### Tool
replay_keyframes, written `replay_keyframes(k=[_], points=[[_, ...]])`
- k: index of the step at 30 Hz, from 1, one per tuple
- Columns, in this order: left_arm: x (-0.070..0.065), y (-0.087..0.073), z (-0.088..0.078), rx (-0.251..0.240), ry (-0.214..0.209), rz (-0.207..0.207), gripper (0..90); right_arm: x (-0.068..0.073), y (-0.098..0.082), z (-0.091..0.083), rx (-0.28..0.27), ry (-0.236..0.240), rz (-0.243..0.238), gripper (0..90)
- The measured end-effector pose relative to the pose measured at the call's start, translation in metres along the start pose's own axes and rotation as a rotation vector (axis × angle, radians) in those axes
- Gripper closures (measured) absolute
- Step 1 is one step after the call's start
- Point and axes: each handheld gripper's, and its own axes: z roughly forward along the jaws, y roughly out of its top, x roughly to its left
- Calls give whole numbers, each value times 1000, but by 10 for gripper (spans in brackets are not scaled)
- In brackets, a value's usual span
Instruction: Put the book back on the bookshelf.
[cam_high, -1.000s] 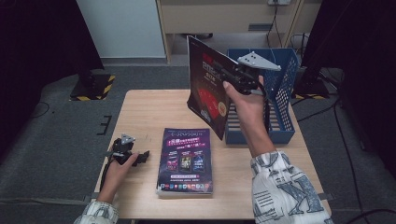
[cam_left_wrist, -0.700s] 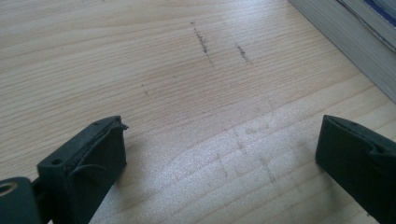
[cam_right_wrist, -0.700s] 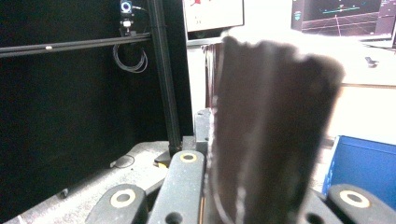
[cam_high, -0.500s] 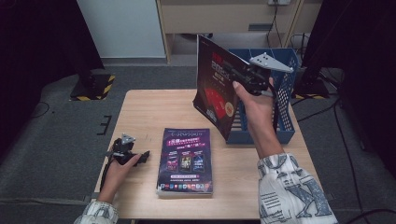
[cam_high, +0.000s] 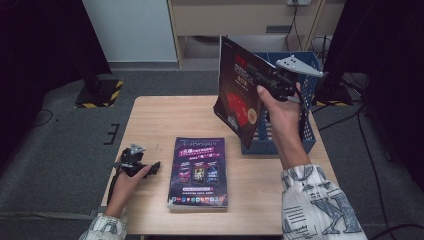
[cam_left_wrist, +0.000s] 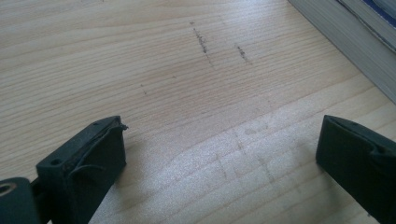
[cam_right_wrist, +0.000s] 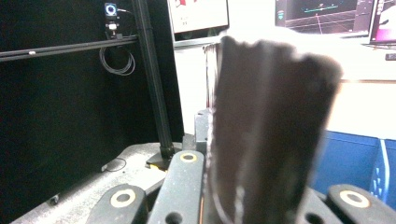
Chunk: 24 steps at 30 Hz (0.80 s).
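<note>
Right claw (cam_high: 260, 82) pinching dark red-printed magazine (cam_high: 239, 97), upper right, over blue plastic basket (cam_high: 305, 125); left claw (cam_high: 150, 167) spread, lower left on wooden desk (cam_high: 165, 120).

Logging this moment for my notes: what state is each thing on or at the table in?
Dark red-covered magazine: lifted, tilted, clamped in the right gripper.
Purple-covered stack of magazines: flat on the wooden table.
Blue plastic basket: upright at the table's right edge.
Left gripper: open, resting on the table, holding nothing.
</note>
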Motion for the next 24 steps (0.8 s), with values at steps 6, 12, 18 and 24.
replay_keyframes(k=[6, 12, 18, 24], points=[[0, 0, 0, 2, 0, 0, 5, -5, 5, -6, -1, -14, -4, 871], [0, 0, 0, 2, 0, 0, 5, -11, 8, -12, 6, -33, -11, 871], [0, 0, 0, 0, 1, 0, 6, -18, 9, -16, 14, -54, -19, 871], [0, 0, 0, 1, 1, 0, 5, -24, 9, -25, 16, -69, -28, 870]])
